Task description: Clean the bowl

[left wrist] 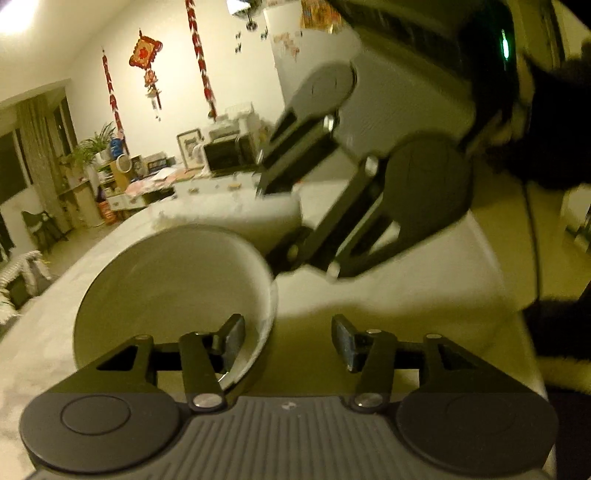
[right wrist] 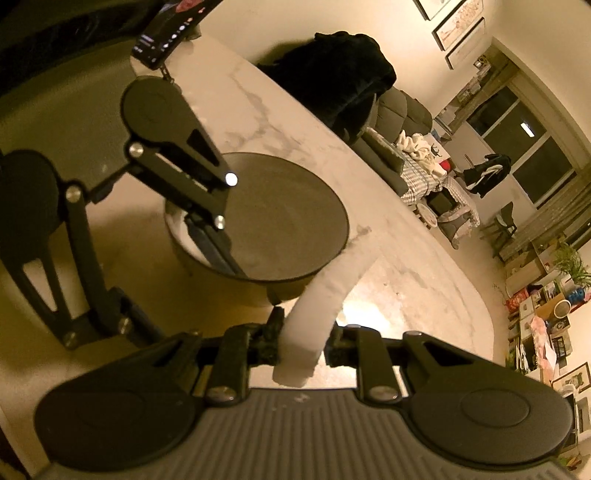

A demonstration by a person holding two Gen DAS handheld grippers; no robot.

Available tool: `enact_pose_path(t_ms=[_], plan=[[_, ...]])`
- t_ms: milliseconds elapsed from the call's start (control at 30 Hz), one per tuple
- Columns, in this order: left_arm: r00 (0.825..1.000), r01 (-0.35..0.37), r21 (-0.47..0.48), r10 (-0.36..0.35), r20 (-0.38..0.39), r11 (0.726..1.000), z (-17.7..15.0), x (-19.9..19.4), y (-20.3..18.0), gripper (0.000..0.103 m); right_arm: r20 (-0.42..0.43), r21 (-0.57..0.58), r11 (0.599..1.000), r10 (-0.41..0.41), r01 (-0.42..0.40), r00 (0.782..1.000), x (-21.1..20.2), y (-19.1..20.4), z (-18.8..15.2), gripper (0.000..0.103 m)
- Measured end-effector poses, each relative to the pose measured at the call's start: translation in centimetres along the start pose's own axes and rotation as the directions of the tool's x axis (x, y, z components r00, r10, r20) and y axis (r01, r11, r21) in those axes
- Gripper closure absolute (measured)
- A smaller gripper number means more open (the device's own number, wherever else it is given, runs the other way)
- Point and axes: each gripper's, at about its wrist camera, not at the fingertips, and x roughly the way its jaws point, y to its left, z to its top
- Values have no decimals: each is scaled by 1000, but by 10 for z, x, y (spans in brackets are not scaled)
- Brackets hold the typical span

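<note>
the round white ceramic bowl [left wrist: 173,291] stands on the pale marble-veined table top [right wrist: 388,266], near its edge. in the right wrist view the bowl's inside reads dark, probably shadow.

left gripper [left wrist: 288,341]: jaws apart, one finger [left wrist: 232,338] inside the bowl and the other outside, straddling the rim wall. no contact with the wall can be confirmed; it is not clamped in these views.

right gripper [right wrist: 301,341]: jaws pressed together on a folded white strip of cloth or sponge [right wrist: 321,299], which arcs up from the fingers toward the bowl's rim. whether its far end touches the rim cannot be told.

handling, judged: the bowl is glazed, stiff, moderately heavy and slippery; brittle if it slides off the nearby table edge. best hold is the rim wall, pinched inside and outside, where the left fingers already sit. grip firm but not hard, since the glaze gives little friction and wiping will push it sideways. the white strip is soft and light, bends under its own weight, and needs a short hold to wipe with pressure.

writing: a dark phone screen [right wrist: 166,29] lies at the table's far end; its text is too small to read. red hanging wall ornaments [left wrist: 146,55] show no legible characters. no brands seen.
</note>
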Motion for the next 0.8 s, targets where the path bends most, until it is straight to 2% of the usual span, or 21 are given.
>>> enact_pose_path(t_ms=[167, 467, 533, 633, 800], plan=[[1000, -5, 23, 5, -9, 1000, 4, 2, -4, 50, -6, -6, 1000, 2, -2, 1000, -2, 1, -1, 80], [993, 26, 63, -19, -116, 998, 1, -7, -7, 51, 8, -15, 1000, -1, 1, 1000, -12, 3, -3, 80], [989, 28, 47, -21, -145, 999, -5, -12, -4, 50, 8, -18, 1000, -1, 1, 1000, -13, 4, -3, 80], [988, 57, -39, -62, -144, 998, -15, -18, 4, 51, 8, -22, 1000, -2, 2, 1000, -13, 4, -3, 81], [991, 49, -60, -56, -123, 997, -23, -23, 5, 48, 9, -29, 1000, -2, 3, 1000, -14, 6, -3, 81]])
